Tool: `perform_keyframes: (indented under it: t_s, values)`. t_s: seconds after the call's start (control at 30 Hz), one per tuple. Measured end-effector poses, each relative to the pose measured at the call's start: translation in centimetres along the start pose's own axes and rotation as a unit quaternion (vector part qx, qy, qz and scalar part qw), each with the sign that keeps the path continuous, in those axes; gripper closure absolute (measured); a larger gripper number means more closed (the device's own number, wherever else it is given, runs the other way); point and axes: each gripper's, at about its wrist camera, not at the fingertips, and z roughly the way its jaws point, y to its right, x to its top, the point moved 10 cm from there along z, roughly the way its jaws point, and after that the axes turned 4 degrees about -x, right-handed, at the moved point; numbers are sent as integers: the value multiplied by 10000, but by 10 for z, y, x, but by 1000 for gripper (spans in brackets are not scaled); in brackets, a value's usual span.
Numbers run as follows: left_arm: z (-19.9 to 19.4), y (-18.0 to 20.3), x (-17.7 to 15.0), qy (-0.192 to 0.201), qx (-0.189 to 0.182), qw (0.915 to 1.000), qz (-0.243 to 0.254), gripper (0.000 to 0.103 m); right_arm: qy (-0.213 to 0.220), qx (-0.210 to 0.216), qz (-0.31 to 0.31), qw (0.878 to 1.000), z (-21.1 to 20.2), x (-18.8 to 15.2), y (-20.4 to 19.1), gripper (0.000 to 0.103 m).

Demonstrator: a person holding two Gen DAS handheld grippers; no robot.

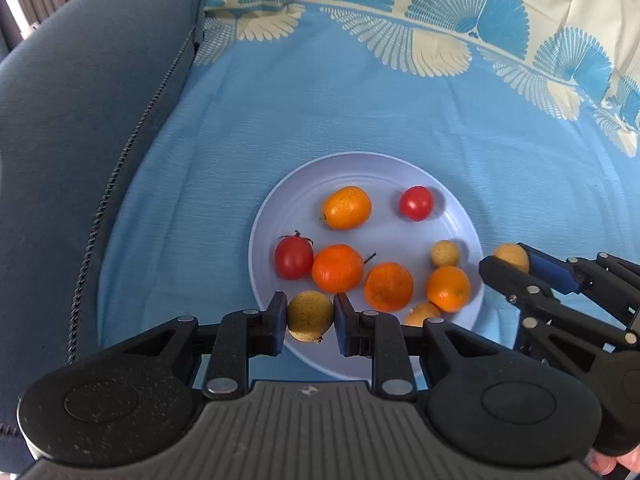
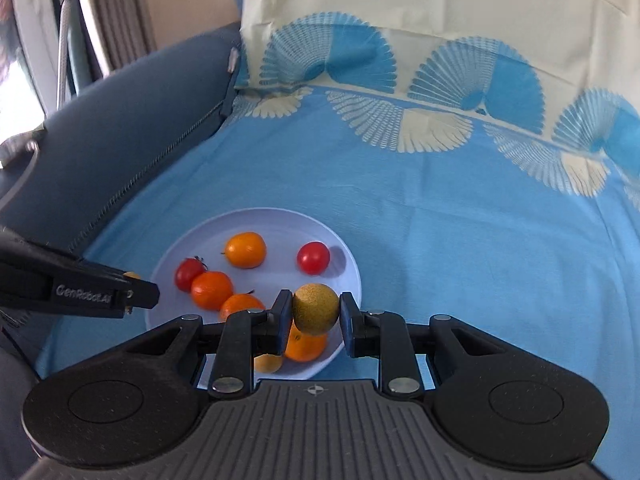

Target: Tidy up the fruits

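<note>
A pale blue plate [image 1: 280,200] lies on a blue cloth and holds several orange fruits [image 1: 338,268], two red tomatoes [image 1: 416,203] and a small tan fruit [image 1: 445,253]. My left gripper [image 1: 310,316] is shut on a yellow-green round fruit [image 1: 310,315] over the plate's near rim. My right gripper [image 2: 315,309] is shut on a second yellow-green fruit [image 2: 315,309] above the plate's right edge [image 2: 352,264]; it shows in the left wrist view [image 1: 510,258] at the plate's right side. The left gripper [image 2: 132,292] shows at the plate's left in the right wrist view.
A blue cloth [image 1: 360,112] with a fan pattern covers the seat. A dark blue upholstered armrest [image 1: 80,128] with a zip seam rises on the left. A cream patterned backrest [image 2: 440,20] stands behind.
</note>
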Motion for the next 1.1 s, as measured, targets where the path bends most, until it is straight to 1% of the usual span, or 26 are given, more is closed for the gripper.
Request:
perform_keyframes:
  t_s: [0.13,0.17,0.2,0.23,0.27,0.3,0.33,0.37,0.4,0.43,0.5,0.6,0.67,0.73,0.87,0.97,1.1]
  values:
    - [12,-2,9,-2,-23,10000,34,75,-75,101,-82,9999,18,2,-3,77]
    - [13,-3,12,18,-60,10000,44,65,-62,130,-126,9998,21,3,-4,77]
    - [13,-3,15,44,-86,9999,49,53,-39,196,-203,9996,24,5,-7,76]
    - [10,-6,18,143,-71,9999,1,24,-20,271,-314,9991,26,6,-10,76]
    - [4,-10,22,315,-11,9995,-80,5,-2,303,-445,9986,28,8,-13,72]
    - [-4,-14,24,498,34,9987,-140,1,-1,294,-579,9979,29,10,-15,60]
    - [-12,-17,24,611,51,9980,-160,0,14,267,-668,9974,28,10,-15,53]
    - [-18,-19,22,631,43,9979,-140,0,35,231,-709,9972,25,11,-14,43]
    - [-23,-21,17,611,43,9980,-134,0,43,201,-724,9972,20,10,-12,35]
    - [-29,-24,11,580,76,9982,-164,0,41,165,-709,9973,13,9,-10,31]
    - [-40,-27,-3,549,162,9981,-238,0,-20,57,-561,9984,-3,3,-6,14]
    - [-57,-24,-28,477,212,9981,-326,0,-122,-69,-278,9995,-29,-10,-2,6]
    - [-67,-21,-41,467,220,9980,-370,0,-150,-182,-126,9996,-46,-20,-1,4]
    - [-78,-18,-50,573,270,9973,-379,0,-117,-270,-9,9996,-63,-28,-1,2]
    - [-101,-13,-60,784,360,9957,-330,0,71,-387,26,9992,-90,-40,-3,1]
    - [-114,-9,-64,871,361,9949,-362,0,220,-506,48,9985,-105,-44,-2,1]
    - [-125,-3,-77,921,473,9941,-312,0,387,-605,124,9973,-122,-48,-1,1]
